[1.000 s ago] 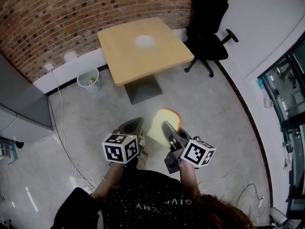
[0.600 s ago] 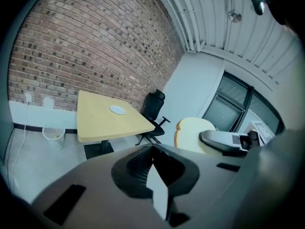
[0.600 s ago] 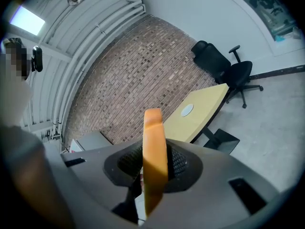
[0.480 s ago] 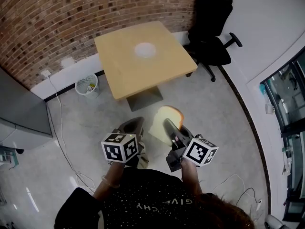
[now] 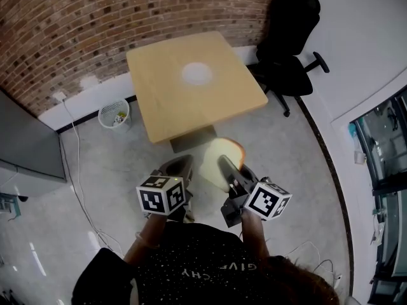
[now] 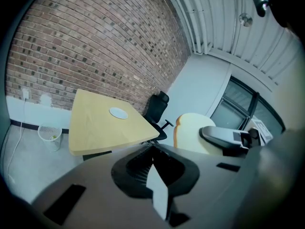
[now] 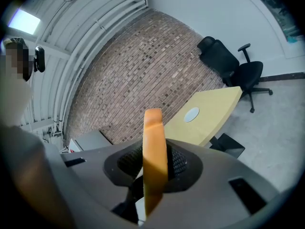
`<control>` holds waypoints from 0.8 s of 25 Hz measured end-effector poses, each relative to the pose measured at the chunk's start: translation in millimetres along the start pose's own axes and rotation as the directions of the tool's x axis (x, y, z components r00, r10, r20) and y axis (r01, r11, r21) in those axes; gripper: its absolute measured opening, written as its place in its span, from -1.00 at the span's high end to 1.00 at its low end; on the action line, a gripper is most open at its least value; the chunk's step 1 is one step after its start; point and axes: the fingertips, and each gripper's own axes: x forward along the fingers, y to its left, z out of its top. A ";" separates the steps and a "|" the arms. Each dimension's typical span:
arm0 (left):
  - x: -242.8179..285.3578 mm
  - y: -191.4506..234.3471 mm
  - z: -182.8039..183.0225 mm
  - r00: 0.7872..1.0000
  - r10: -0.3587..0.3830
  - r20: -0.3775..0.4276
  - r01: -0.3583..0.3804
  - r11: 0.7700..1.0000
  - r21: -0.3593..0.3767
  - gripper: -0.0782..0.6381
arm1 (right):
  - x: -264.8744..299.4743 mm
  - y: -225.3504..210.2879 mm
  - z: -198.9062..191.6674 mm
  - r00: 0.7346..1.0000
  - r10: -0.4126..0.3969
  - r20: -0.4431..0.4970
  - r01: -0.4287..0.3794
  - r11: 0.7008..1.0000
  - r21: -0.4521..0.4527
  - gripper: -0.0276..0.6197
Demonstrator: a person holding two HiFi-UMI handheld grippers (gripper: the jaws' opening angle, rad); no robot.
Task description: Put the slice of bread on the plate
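The right gripper (image 7: pixel 153 162) has its jaws clamped on the slice of bread (image 7: pixel 154 142), which stands on edge between the pads, crust up, held in the air over the floor in front of the person. In the head view the slice shows just short of the near edge of the wooden table (image 5: pixel 166 107). The left gripper (image 6: pixel 152 152) is level beside the right one, its jaws brought together with nothing between them; a pale wedge shows under the pads there, probably floor seen through a gap. The white plate (image 5: pixel 196 73) lies alone near the middle of the table, well apart from the bread. A black office chair (image 5: pixel 287 40) stands at the table's right, a waste basket (image 5: pixel 114 114) at its left, against the brick wall (image 5: pixel 89 18).
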 end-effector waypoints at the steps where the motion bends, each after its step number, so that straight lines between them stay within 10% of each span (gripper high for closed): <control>1: 4.7 2.2 3.0 1.000 0.002 0.001 -0.002 1.000 0.002 0.75 | 4.6 -3.2 2.6 1.000 -0.001 -0.003 0.001 1.000 -0.003 0.62; 20: 28.5 29.6 13.6 1.000 0.027 -0.008 -0.027 0.999 -0.023 0.75 | 35.2 -42.2 34.5 0.999 -0.041 0.007 0.041 0.999 0.011 0.62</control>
